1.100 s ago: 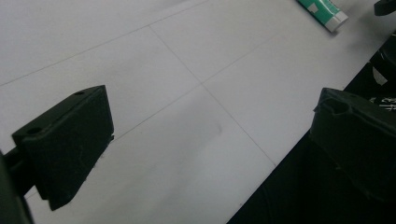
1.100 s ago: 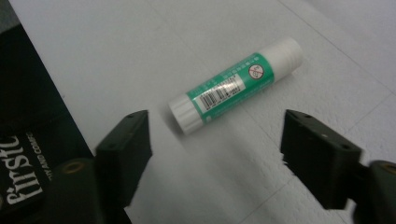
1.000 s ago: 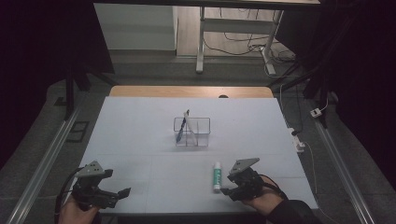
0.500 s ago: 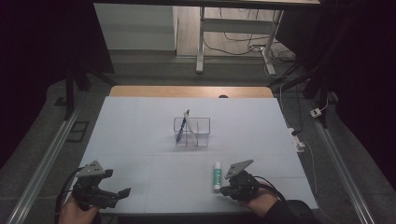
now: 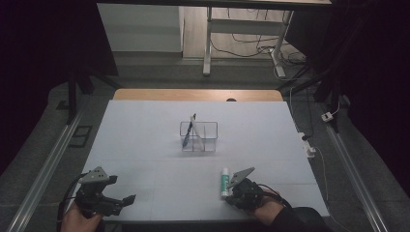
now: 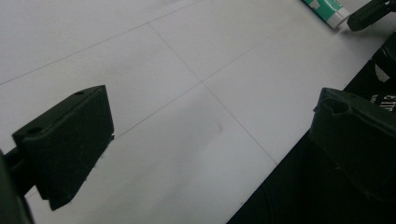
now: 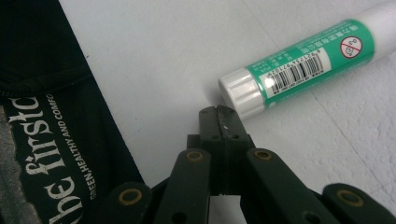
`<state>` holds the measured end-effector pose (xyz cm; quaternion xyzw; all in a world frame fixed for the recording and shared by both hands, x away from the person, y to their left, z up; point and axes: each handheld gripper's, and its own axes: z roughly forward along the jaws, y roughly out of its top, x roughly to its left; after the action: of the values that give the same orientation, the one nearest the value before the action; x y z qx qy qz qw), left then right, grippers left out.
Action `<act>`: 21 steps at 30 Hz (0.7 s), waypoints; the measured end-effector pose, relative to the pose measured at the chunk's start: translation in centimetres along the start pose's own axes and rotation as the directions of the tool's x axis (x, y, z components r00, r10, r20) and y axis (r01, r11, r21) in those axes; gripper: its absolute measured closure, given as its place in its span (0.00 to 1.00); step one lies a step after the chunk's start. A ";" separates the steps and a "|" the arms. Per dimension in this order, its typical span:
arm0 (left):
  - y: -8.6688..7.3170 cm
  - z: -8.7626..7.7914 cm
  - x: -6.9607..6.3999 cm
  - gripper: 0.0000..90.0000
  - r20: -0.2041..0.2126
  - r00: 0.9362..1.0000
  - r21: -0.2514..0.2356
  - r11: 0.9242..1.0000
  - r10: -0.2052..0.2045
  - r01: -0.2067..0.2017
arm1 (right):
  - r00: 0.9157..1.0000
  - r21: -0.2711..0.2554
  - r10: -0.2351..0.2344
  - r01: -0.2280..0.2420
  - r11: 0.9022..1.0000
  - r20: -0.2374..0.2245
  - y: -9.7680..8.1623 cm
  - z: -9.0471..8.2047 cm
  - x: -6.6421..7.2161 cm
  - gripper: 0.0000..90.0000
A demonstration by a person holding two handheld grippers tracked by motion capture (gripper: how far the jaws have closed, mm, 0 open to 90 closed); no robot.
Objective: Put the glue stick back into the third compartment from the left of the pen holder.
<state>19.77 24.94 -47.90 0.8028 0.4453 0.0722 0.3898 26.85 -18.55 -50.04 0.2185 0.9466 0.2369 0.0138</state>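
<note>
Approach step: your right gripper (image 7: 223, 116), jaws pressed together on nothing, noses the green-and-white cylindrical plastic glue stick (image 7: 306, 65) at upper right (left gripper (image 6: 205, 140) spread, idle); next, reopen to straddle it.

On the table (image 5: 145, 125), the divided holder (image 5: 199, 137) stood near the centre, with a pen (image 5: 188, 131) leaning in its left compartment. The glue stick (image 5: 224, 182) lay flat toward the near edge, to the right of centre and well in front of the holder. Your right gripper (image 5: 231, 193) sat just right of the stick, its tip at the stick's near end (image 7: 240, 93). Your left gripper (image 5: 126, 203) rested at the near left corner, well apart from the stick.
</note>
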 end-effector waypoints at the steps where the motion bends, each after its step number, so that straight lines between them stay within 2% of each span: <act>1: 0.0 0.0 0.0 0.00 0.000 1.000 0.000 1.000 0.000 0.000 | 1.000 0.001 0.001 -0.001 1.000 0.002 0.0 0.0 0.0 1.00; 8: 0.0 0.0 0.0 0.00 -0.001 1.000 0.001 1.000 0.001 -0.001 | 0.999 0.000 0.019 -0.019 1.000 0.043 -0.1 -0.3 -0.6 1.00; 12: 0.0 0.0 0.0 0.00 -0.001 1.000 0.003 1.000 0.004 -0.004 | 0.998 0.001 0.027 -0.027 1.000 0.051 -0.2 -0.3 -0.9 1.00; 21: 0.0 0.1 -0.1 0.00 -0.002 1.000 0.005 1.000 0.006 -0.006 | 0.993 -0.019 0.073 -0.071 0.997 0.088 -0.5 -0.7 -2.1 1.00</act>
<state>19.78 24.86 -47.90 0.8049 0.4437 0.0732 0.3872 28.46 -20.10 -49.80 0.2626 0.9347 0.2346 0.0488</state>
